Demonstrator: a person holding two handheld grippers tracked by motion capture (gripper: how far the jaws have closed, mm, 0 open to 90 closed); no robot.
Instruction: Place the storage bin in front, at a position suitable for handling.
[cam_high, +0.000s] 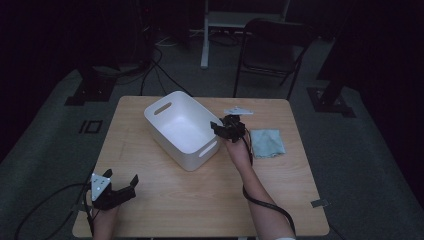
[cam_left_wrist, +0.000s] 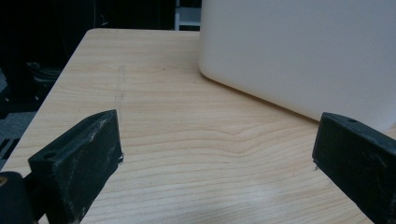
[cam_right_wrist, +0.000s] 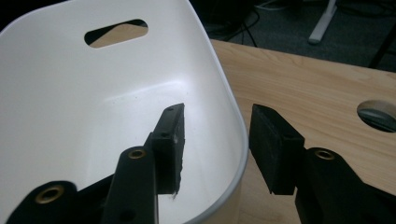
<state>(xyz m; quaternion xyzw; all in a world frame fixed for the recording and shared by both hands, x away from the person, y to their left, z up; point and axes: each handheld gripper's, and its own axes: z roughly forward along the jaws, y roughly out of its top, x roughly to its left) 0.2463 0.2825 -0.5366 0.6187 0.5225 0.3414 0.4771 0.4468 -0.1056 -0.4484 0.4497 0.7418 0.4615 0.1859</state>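
white plastic bin with rounded corners and slot handles (cam_high: 182, 131), standing near the middle of the pale wooden table (cam_high: 200, 195), turned askew to the table's edges and empty inside. right gripper (cam_right_wrist: 217, 144) astride the bin's near right wall, by the slot handle: one jaw inside the bin, the other outside, the rim running between them. a gap shows between each pad and the wall, so the jaws straddle the rim without yet pinching it. right of the bin, just beyond the right hand (cam_high: 237, 150), lies a folded pale blue cloth (cam_high: 267, 143); behind that hand, a small grey three-cornered plate (cam_high: 238, 111). left gripper (cam_high: 120, 186), well apart from the bin at the table's near left corner, jaws spread wide with nothing between them, pointing toward the bin's outer wall (cam_left_wrist: 299, 56). beyond the table, a dark folding chair (cam_high: 275, 50). step in hand, as judged: taking hold of the bin by its rim. the next move calls for closing fully on the thin wall, square to it, since a one-sided grip may let the bin tilt or pivot when moved.
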